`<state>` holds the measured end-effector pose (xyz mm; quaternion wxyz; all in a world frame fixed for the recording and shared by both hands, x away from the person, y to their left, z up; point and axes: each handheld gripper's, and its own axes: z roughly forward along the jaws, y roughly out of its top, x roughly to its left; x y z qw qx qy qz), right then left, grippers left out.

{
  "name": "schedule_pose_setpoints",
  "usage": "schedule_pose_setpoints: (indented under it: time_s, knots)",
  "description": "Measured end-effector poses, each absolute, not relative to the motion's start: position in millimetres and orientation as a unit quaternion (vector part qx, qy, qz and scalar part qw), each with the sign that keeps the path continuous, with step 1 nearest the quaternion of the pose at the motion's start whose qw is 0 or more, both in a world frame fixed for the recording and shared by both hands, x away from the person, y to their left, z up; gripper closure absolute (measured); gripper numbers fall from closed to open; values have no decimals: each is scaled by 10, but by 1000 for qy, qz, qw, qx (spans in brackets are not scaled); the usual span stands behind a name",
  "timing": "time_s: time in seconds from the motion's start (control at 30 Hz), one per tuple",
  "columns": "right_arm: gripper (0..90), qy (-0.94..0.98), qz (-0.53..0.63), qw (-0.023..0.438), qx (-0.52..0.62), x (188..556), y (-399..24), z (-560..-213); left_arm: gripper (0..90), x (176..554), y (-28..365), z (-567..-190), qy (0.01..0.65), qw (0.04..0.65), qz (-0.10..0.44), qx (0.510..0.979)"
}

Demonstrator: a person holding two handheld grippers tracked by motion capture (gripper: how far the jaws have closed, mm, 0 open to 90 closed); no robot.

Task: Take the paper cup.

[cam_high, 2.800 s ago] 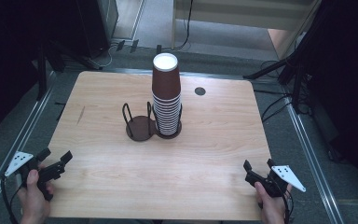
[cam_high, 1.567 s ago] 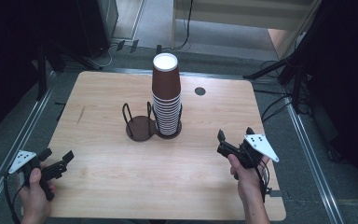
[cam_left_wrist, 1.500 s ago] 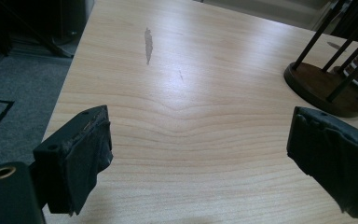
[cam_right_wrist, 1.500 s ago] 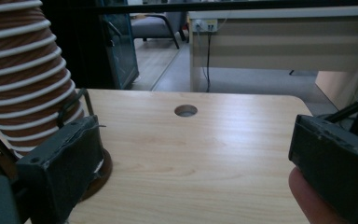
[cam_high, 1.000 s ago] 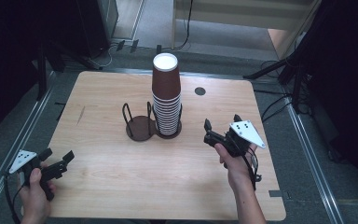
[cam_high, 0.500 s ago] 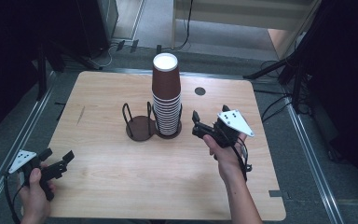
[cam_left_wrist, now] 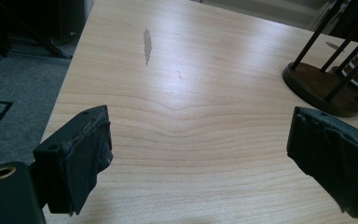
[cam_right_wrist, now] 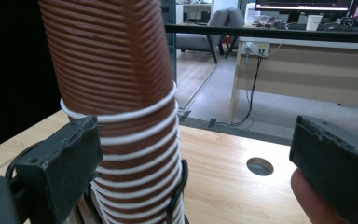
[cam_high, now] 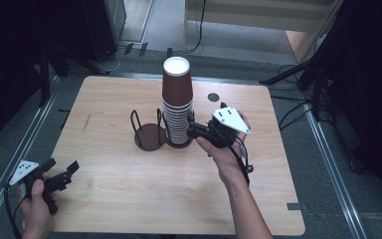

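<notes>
A tall stack of brown ribbed paper cups (cam_high: 177,107) stands upside down in the right ring of a dark wire cup holder (cam_high: 148,135) at mid-table. The holder's left ring holds nothing. My right gripper (cam_high: 195,130) is open at the stack's right side, low on it. In the right gripper view the stack (cam_right_wrist: 121,93) rises just behind the left jaw, inside the wide gap of the right gripper (cam_right_wrist: 191,172). My left gripper (cam_high: 59,172) is open at the front left corner and holds nothing. In its own view the left gripper (cam_left_wrist: 200,158) faces bare wood, with the holder's base (cam_left_wrist: 317,84) far right.
A round cable hole (cam_high: 213,97) lies in the table behind the right hand. A dark streak (cam_high: 86,123) marks the wood at the left. Metal rails (cam_high: 323,149) run along both table sides, and stand legs (cam_high: 308,74) are on the floor beyond the far right corner.
The right hand has carried its open gripper from the front right corner up and left to the cup stack. The left gripper has hardly moved.
</notes>
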<state>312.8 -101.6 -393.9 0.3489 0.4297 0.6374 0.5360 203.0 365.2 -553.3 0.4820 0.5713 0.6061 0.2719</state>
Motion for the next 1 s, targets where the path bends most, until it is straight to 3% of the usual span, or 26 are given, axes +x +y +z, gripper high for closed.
schedule_pose_setpoints:
  time_s: [1.0]
  knots:
    - [4, 650, 536, 338, 419, 3503, -374, -3823, 71, 2038, 3562, -5520, 594, 457, 292, 593]
